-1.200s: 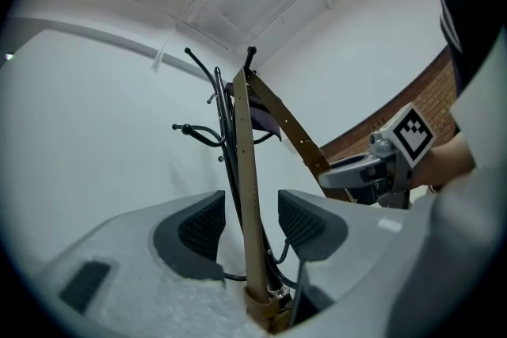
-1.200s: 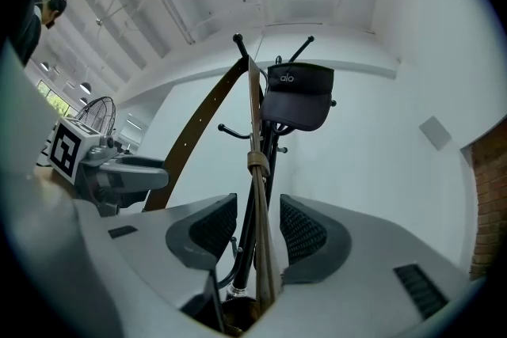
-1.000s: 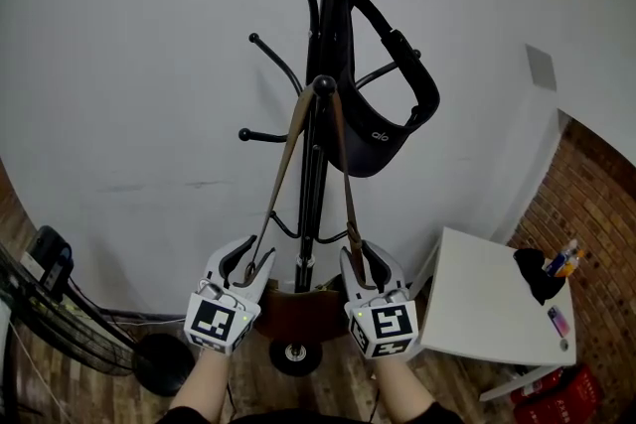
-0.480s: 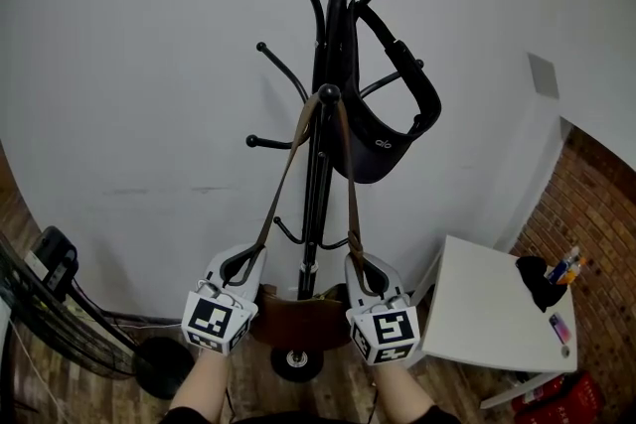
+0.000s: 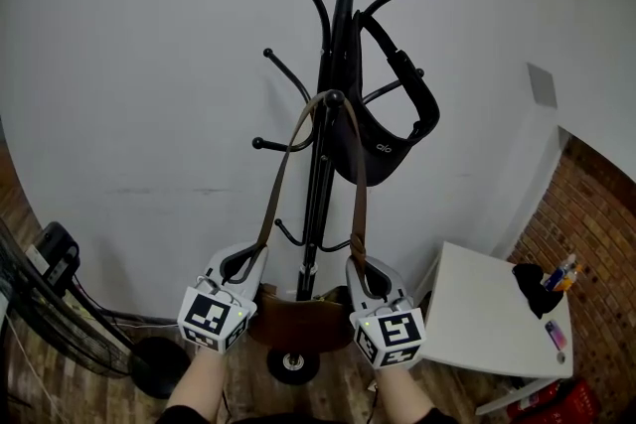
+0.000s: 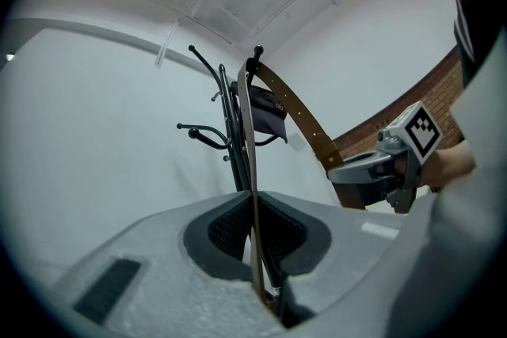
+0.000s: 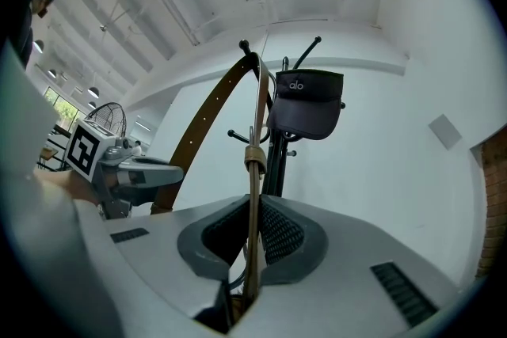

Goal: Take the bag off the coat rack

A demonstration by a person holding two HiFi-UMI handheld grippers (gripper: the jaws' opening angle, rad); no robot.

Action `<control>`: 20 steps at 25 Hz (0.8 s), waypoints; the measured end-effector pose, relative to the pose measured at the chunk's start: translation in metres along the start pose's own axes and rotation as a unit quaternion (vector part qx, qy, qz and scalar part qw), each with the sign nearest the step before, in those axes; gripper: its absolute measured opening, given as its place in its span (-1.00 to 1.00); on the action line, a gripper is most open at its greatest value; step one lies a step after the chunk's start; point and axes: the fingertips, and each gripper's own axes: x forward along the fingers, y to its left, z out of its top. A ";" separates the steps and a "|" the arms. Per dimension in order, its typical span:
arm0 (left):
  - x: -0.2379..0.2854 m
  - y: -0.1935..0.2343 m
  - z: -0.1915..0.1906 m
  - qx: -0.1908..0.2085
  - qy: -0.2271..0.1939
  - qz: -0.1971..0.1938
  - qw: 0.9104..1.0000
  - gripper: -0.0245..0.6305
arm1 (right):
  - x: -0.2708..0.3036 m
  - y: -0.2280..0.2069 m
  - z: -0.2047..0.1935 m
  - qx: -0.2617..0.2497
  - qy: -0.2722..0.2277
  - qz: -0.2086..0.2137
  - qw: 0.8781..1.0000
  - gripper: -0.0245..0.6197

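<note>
A brown leather bag [image 5: 294,313] hangs low against the black coat rack [image 5: 333,94]. Its brown strap [image 5: 281,176] loops over a hook knob [image 5: 335,98] on the rack. My left gripper [image 5: 238,265] is shut on the strap's left run [image 6: 247,138]. The right gripper [image 5: 359,271] is shut on the strap's right run [image 7: 255,162], just below a small keeper loop [image 7: 253,161]. Both strap runs rise taut from the jaws to the hook. A black visor cap [image 5: 383,129] hangs on another hook of the rack, upper right.
A white wall stands behind the rack. A white table [image 5: 487,328] with a black item and small bottles is at the right. A fan [image 5: 45,313] and cables sit on the wooden floor at the left. The rack's round base [image 5: 291,362] is just beyond the bag.
Both grippers have closed onto the strap runs, which they only flanked a second ago. The head view has tilted up, so the rack's top shows lower in the frame.
</note>
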 end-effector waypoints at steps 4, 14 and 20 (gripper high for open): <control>-0.003 0.000 0.012 0.008 -0.009 -0.004 1.000 -0.87 | -0.004 0.001 0.012 -0.005 -0.010 0.002 1.000 -0.84; -0.016 -0.001 0.032 0.016 -0.016 0.010 1.000 -0.87 | -0.015 0.007 0.034 -0.011 -0.031 0.012 0.999 -0.84; -0.032 -0.007 0.035 0.013 -0.017 0.028 0.999 -0.87 | -0.026 0.014 0.035 -0.002 -0.037 0.024 0.999 -0.84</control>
